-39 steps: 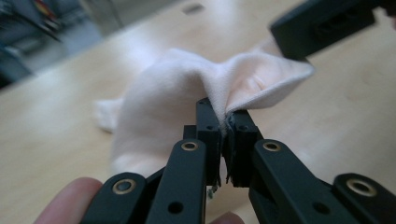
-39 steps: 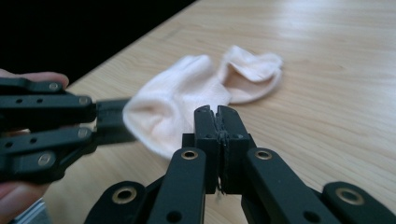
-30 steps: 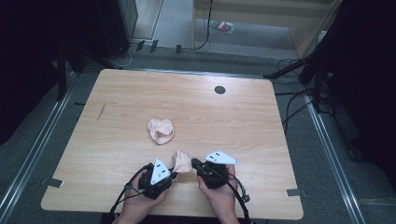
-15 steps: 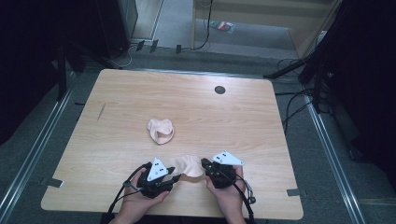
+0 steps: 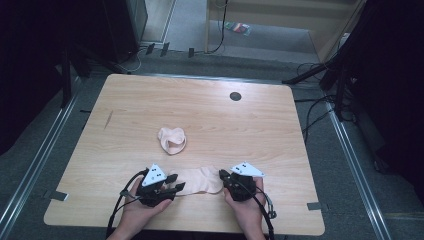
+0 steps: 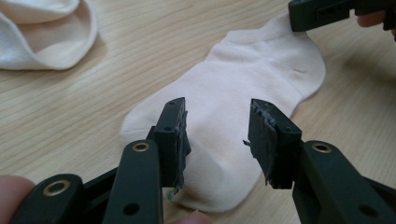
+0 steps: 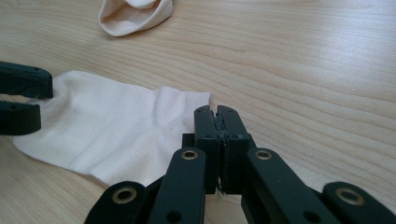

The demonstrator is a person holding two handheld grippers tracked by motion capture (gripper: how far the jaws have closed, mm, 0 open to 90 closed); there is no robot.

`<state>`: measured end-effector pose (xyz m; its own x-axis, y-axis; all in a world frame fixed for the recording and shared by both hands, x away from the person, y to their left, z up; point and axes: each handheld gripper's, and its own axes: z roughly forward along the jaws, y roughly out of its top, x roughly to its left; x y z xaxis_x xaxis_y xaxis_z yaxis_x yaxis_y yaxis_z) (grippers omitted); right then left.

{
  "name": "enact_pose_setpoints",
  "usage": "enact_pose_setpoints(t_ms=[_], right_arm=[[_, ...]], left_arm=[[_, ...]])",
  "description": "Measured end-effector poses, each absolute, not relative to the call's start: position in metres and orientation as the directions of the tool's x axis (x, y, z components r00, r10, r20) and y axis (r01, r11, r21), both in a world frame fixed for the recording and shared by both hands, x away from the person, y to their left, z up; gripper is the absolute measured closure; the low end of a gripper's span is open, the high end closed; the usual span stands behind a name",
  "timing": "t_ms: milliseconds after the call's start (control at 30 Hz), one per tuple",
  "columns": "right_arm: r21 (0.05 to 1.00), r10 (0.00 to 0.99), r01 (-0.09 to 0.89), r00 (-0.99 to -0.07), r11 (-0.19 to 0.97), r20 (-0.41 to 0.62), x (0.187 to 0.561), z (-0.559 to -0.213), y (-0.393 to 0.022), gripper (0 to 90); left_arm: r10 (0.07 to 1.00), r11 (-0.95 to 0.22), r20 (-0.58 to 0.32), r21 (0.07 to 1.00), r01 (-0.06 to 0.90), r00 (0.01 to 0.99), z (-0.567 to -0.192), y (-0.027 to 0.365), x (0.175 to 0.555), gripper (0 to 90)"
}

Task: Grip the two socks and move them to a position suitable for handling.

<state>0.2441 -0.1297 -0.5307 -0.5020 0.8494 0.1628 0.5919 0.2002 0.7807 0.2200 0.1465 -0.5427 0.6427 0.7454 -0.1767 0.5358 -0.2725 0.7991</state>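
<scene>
Your left gripper (image 6: 217, 140) has just let go, jaws wide over the flat sock (image 6: 243, 107), while your right gripper (image 7: 218, 122) pinches its edge.

The table (image 5: 210, 115) was pale wood with a fine straight grain, smooth and faintly glossy — it threw back a soft sheen in the right gripper view. The flat sock (image 6: 243, 112) was cream knitted cloth, matt, with a fine even weave and a slightly thicker hem. The crumpled sock (image 5: 172, 140) was the same soft, matt cloth. The left gripper (image 6: 217, 140) was matt black plastic with brass-coloured metal eyelets; its inner pads looked rough, dark and frayed at the edges. The right gripper (image 7: 217, 122) was of the same matt black plastic — its top plate, seen from above, was pale grey and smooth.
</scene>
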Motion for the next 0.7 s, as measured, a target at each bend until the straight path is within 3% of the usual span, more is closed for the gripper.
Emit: enact_pose_setpoints(t_ms=[367, 700], right_arm=[[0.773, 0.856, 0.607, -0.486, 0.184, 0.178, 0.246, -0.534, -0.133, 89.2], [0.775, 0.859, 0.605, -0.481, 0.18, 0.175, 0.245, -0.534, -0.136, 89.1]], left_arm=[[0.775, -0.232, -0.201, 0.792, 0.565, 0.599, -0.547, 0.156, 0.23, 56.1], [0.854, -0.237, -0.115, 0.783, 0.576, 0.507, -0.543, 0.164, 0.225, 51.2]])
